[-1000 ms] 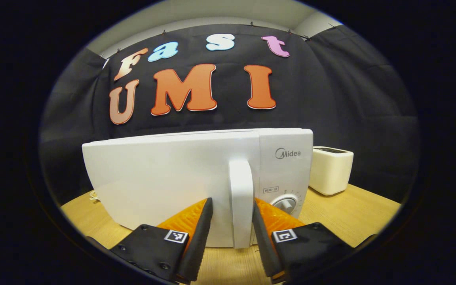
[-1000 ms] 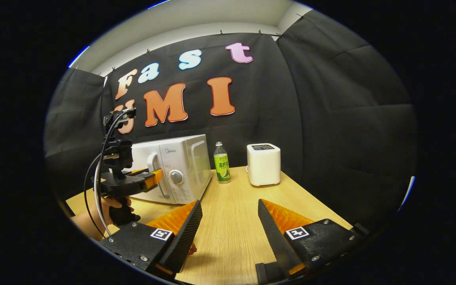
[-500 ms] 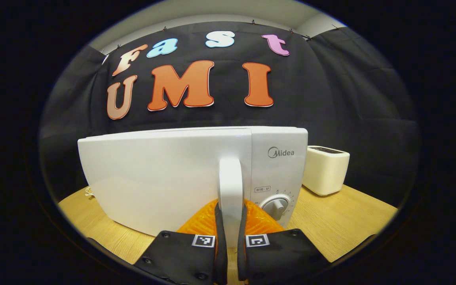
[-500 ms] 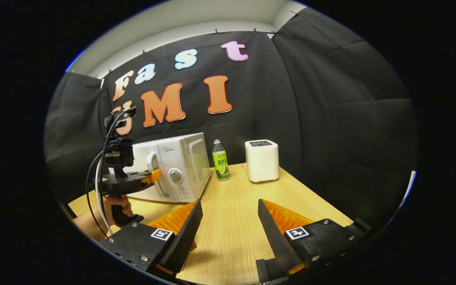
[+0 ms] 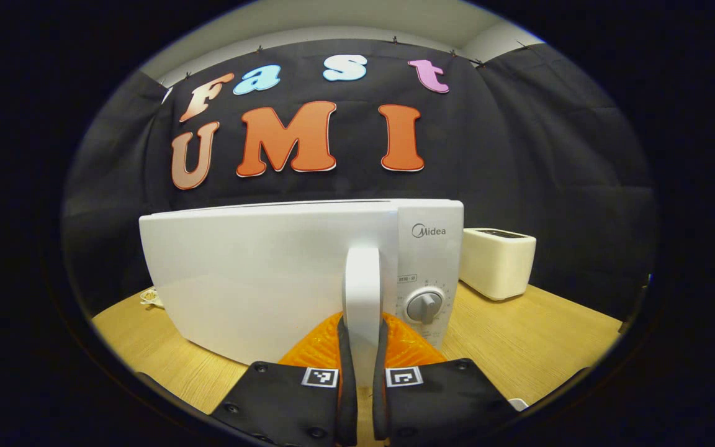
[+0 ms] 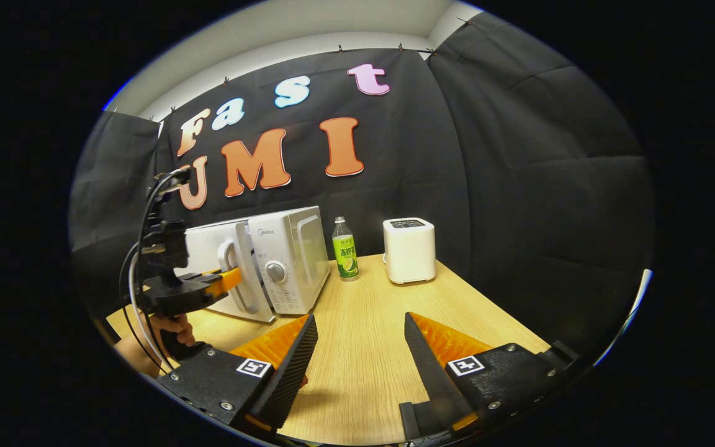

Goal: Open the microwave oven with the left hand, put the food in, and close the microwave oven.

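Note:
The white microwave (image 5: 270, 273) stands on the wooden table, and its door handle (image 5: 362, 279) rises straight ahead in the left gripper view. My left gripper (image 5: 362, 372) is shut on that handle, one finger on each side. From the right gripper view the door (image 6: 208, 248) stands slightly ajar from the microwave body (image 6: 289, 248), with the left gripper (image 6: 227, 280) on the handle and a hand (image 6: 168, 326) holding it. My right gripper (image 6: 359, 318) hovers open over the table, holding nothing. A small reddish thing (image 6: 301, 386) peeks out under its left finger, mostly hidden.
A green-labelled bottle (image 6: 345, 254) stands just right of the microwave, and a white toaster (image 6: 408, 248) beyond it near the back wall. The toaster (image 5: 497, 261) also sits to the microwave's right in the left gripper view. Bare wooden table (image 6: 370, 360) lies before the right gripper.
The left gripper closed on the door handle, then pulled it; the door has swung a little way out from the microwave body. The right gripper has hardly moved.

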